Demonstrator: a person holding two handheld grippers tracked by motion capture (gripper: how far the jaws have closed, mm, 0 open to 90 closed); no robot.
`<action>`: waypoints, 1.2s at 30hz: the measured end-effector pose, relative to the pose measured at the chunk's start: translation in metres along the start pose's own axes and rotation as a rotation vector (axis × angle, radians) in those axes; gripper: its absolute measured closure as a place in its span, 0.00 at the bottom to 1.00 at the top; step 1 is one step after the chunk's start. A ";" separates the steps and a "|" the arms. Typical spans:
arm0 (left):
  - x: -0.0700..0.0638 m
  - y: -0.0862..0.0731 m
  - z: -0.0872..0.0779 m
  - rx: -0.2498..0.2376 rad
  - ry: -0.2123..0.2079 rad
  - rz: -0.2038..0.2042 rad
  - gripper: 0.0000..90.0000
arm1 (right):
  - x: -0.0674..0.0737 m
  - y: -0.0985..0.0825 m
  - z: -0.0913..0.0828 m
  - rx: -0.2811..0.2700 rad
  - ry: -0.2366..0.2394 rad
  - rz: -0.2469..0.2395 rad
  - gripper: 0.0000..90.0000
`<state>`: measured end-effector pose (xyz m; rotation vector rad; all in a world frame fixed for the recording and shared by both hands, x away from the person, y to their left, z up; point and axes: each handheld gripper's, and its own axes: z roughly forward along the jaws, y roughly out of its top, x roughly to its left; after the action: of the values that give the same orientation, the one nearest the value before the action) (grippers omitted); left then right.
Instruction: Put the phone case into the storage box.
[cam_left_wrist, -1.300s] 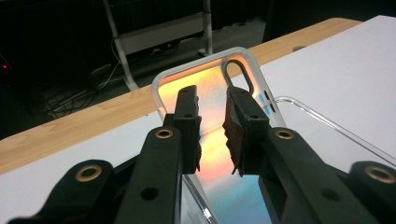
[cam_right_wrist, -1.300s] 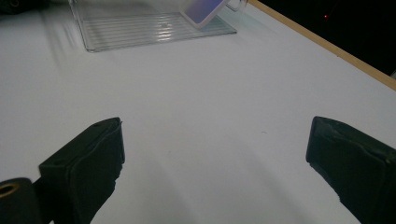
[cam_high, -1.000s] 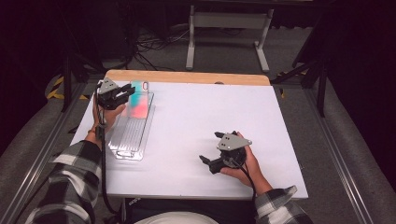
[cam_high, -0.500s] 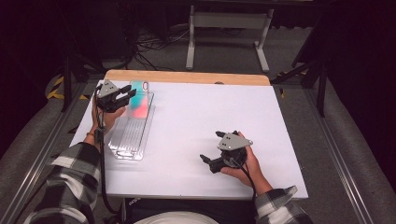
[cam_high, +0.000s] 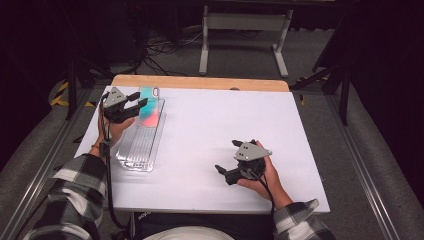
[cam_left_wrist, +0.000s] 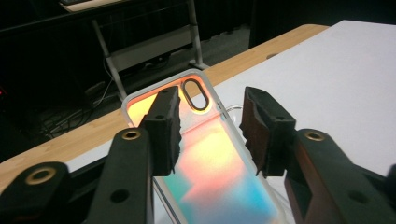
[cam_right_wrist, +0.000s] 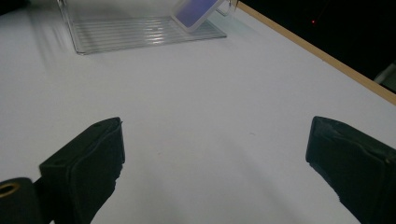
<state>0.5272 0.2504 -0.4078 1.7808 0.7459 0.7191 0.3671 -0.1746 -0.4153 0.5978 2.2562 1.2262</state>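
A phone case (cam_high: 151, 109) with a pink, orange and teal back leans at the far end of a clear plastic tray (cam_high: 142, 147) on the table's left side. My left gripper (cam_high: 139, 100) hovers at the case's near left edge. In the left gripper view its jaws have just been opening and straddle the case (cam_left_wrist: 210, 154) without the pads pressing on it, so the left gripper (cam_left_wrist: 210, 100) is open. My right gripper (cam_high: 227, 156) rests low over the white table, front right, open and empty (cam_right_wrist: 215, 140). The right gripper view has the case (cam_right_wrist: 196, 11) and tray (cam_right_wrist: 140, 30) far off.
The white table top (cam_high: 225, 115) has a wooden strip (cam_high: 200, 82) along its far edge. Beyond it stand a metal stand (cam_high: 245, 22) and cables on a dark floor. A person's plaid sleeves come in from the bottom.
The left gripper's jaws have spread wider over the phone case. The right hand and its gripper have not moved.
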 end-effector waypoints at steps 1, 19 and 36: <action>-0.001 0.001 -0.002 -0.004 -0.004 -0.003 0.63 | 0.000 0.000 0.000 0.000 -0.001 0.000 0.05; -0.015 0.007 -0.017 -0.040 -0.046 0.015 0.58 | 0.001 0.000 -0.002 -0.004 -0.010 -0.019 0.06; -0.025 0.007 -0.027 -0.057 -0.070 0.020 0.56 | 0.001 0.001 -0.003 -0.009 -0.012 -0.021 0.06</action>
<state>0.4920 0.2445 -0.3969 1.7551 0.6552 0.6814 0.3645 -0.1753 -0.4130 0.5752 2.2405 1.2194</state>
